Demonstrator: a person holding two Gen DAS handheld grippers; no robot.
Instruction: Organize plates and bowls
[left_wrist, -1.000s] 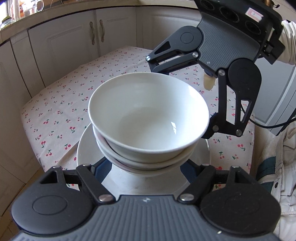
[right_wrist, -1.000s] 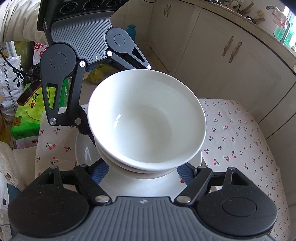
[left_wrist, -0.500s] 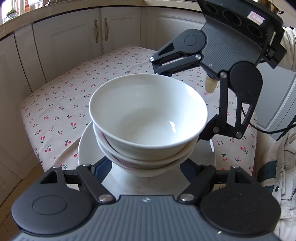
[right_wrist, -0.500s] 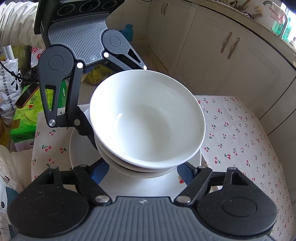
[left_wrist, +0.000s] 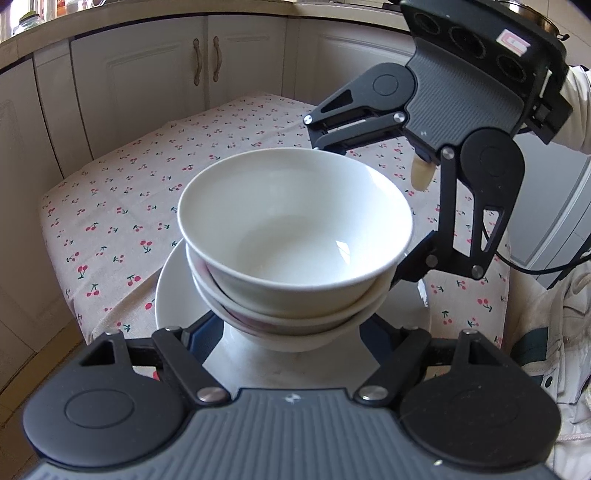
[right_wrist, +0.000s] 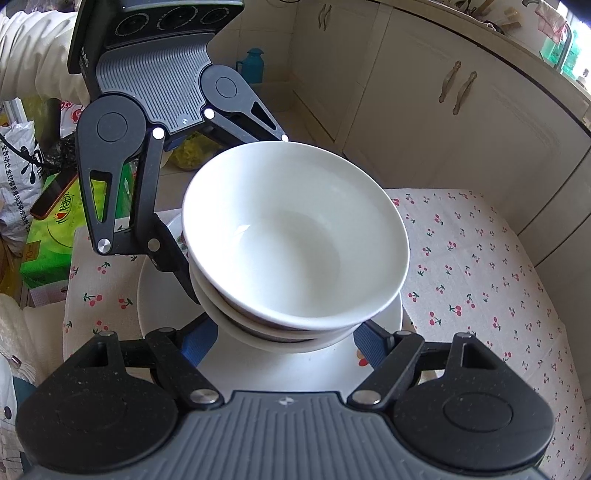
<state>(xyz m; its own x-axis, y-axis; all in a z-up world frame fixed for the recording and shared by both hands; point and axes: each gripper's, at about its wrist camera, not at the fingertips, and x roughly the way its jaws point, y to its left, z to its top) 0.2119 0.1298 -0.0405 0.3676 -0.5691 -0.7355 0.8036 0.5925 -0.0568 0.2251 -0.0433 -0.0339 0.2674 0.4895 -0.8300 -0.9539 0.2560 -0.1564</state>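
On the left of the left wrist view lies the cherry-print cloth of the bench. Right of it, at centre frame, sits a white plate. It carries the stack of bowls — three nested, the top bowl empty and leaning a little toward the lower left of the frame.

The left gripper points down at the foot of the stack, its fingers spread to either side of the lowest bowl. The blue pads show just beside that bowl. Its overhang hides the tips, so I cannot tell whether they press on it.

The right gripper comes in from the far side, at the right of that frame, and its own view shows the same thing: fingers apart astride the stack's base, contact hidden.

The step in hand looks like moving the plate and bowls as one load. To do that well:
- Both pairs of fingers should seat low, at the base, not on the upper bowls, which only rest loose.
- The two hands should rise together and keep level — any tilt would slide the leaning top bowl off.
- Glazed ware is slick, so the squeeze should be firm and the travel slow.
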